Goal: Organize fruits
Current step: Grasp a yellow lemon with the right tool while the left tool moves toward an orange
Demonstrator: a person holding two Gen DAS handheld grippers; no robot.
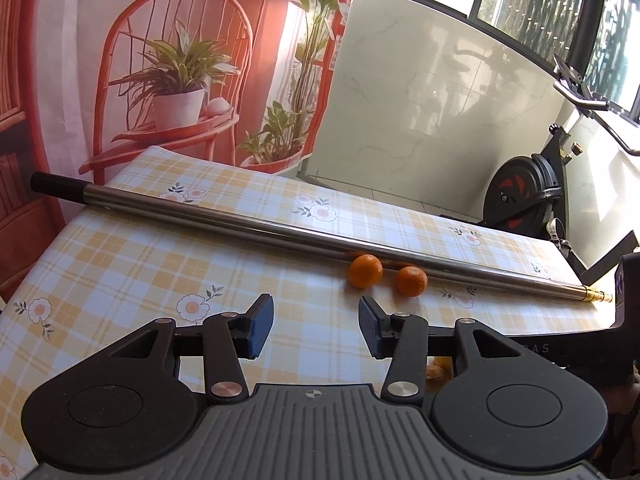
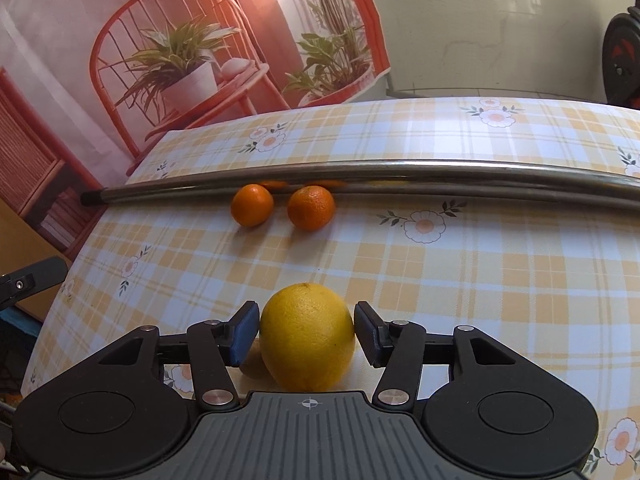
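Looking down my right gripper, I see a large yellow citrus fruit, round and a little taller than wide, with pitted, glossy peel and a small dark speck low on its right side. It sits on the yellow-and-white checked, flower-printed tablecloth between the blue-padded fingers; the left pad lies right at its skin and the right pad looks just clear of it, so I read the tongs as apart around the fruit, not clamped on it. Taking that yellow fruit as my landmark, two small orange mandarins sit well beyond it, toward the far side of the table: a smooth, deeper-coloured left mandarin and a slightly larger, duller right mandarin with a faint stem dimple on top. They lie side by side with a narrow gap between them, both tight against a long shiny steel pole with a black end cap, whose surface mirrors their orange. My left gripper has its tongs apart with only tablecloth between them; in its view the same two mandarins lie just ahead and to the right, against the pole. A printed backdrop of a red rattan chair with potted plants hangs behind the table.
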